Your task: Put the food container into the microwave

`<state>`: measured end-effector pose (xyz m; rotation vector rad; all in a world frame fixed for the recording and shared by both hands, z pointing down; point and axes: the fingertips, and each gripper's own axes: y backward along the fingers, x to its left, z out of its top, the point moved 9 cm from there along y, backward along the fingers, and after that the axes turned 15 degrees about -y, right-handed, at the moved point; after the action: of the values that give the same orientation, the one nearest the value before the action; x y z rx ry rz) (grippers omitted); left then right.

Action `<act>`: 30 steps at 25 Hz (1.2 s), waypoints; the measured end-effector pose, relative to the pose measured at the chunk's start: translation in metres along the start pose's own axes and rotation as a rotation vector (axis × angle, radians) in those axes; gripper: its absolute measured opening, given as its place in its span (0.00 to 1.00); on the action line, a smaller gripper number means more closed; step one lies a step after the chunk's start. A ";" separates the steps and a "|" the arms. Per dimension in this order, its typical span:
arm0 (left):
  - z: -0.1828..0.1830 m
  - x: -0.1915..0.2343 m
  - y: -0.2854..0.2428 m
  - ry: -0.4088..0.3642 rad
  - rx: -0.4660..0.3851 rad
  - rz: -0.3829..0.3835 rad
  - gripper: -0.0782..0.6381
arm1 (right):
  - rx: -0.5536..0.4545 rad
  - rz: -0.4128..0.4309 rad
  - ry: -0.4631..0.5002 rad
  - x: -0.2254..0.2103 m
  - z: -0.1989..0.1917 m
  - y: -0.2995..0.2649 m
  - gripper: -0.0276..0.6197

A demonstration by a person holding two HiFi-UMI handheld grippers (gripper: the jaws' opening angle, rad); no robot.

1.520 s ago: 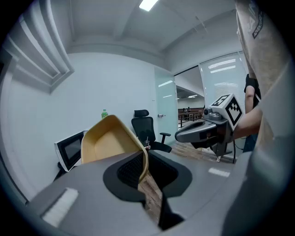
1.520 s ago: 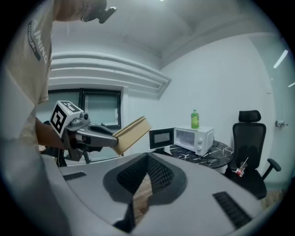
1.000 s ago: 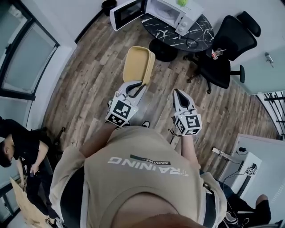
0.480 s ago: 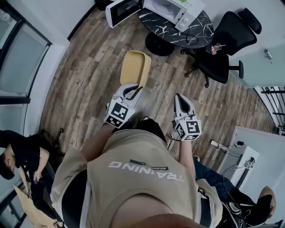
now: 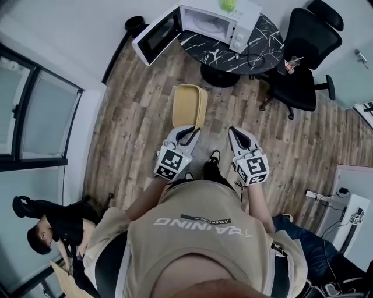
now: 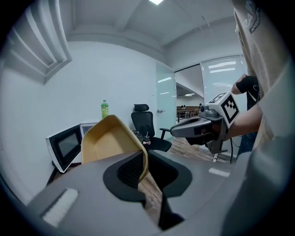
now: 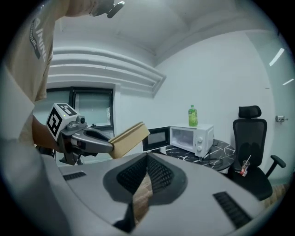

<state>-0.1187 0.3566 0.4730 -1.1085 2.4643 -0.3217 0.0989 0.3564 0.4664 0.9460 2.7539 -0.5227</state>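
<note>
A shallow yellow food container (image 5: pixel 189 105) hangs over the wood floor, and my left gripper (image 5: pixel 189 132) is shut on its near rim. In the left gripper view the container (image 6: pixel 108 140) tilts up from between the jaws. My right gripper (image 5: pixel 233 131) is beside it to the right, shut with nothing in it; its jaws meet in the right gripper view (image 7: pixel 147 159). The white microwave (image 5: pixel 217 22) stands on a round black marble table (image 5: pixel 265 43) ahead, its door (image 5: pixel 154 34) swung open to the left. The right gripper view also shows the microwave (image 7: pixel 192 139) and the held container (image 7: pixel 130 138).
A green bottle (image 5: pixel 228 4) stands on top of the microwave. A black office chair (image 5: pixel 307 53) holding a cup is right of the table. A cable lies on the table. A seated person (image 5: pixel 55 230) is at the lower left by the windows.
The head view has shifted: the microwave and table now sit lower and more fully in view, and the grippers a little further right. The left gripper still holds the container.
</note>
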 end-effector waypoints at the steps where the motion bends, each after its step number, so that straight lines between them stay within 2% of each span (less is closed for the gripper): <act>1: 0.009 0.005 -0.007 -0.015 0.001 0.005 0.16 | -0.015 0.011 0.000 -0.010 0.006 -0.005 0.06; 7: 0.043 0.028 -0.058 -0.079 0.013 0.014 0.16 | -0.028 0.049 -0.016 -0.074 0.024 -0.029 0.06; 14: 0.055 0.047 -0.106 -0.006 0.064 0.079 0.16 | -0.036 0.157 -0.105 -0.133 0.035 -0.058 0.06; 20: 0.060 0.068 -0.133 -0.038 0.093 0.141 0.16 | 0.014 0.222 -0.062 -0.160 0.046 -0.095 0.06; 24: 0.057 0.076 -0.137 -0.008 0.119 0.134 0.16 | 0.028 0.248 -0.070 -0.164 0.048 -0.110 0.06; 30: 0.042 0.106 -0.145 0.034 0.155 0.106 0.16 | 0.061 0.221 -0.085 -0.171 0.045 -0.136 0.06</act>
<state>-0.0675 0.1801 0.4601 -0.9129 2.4693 -0.4929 0.1502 0.1434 0.5098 1.1950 2.5307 -0.5959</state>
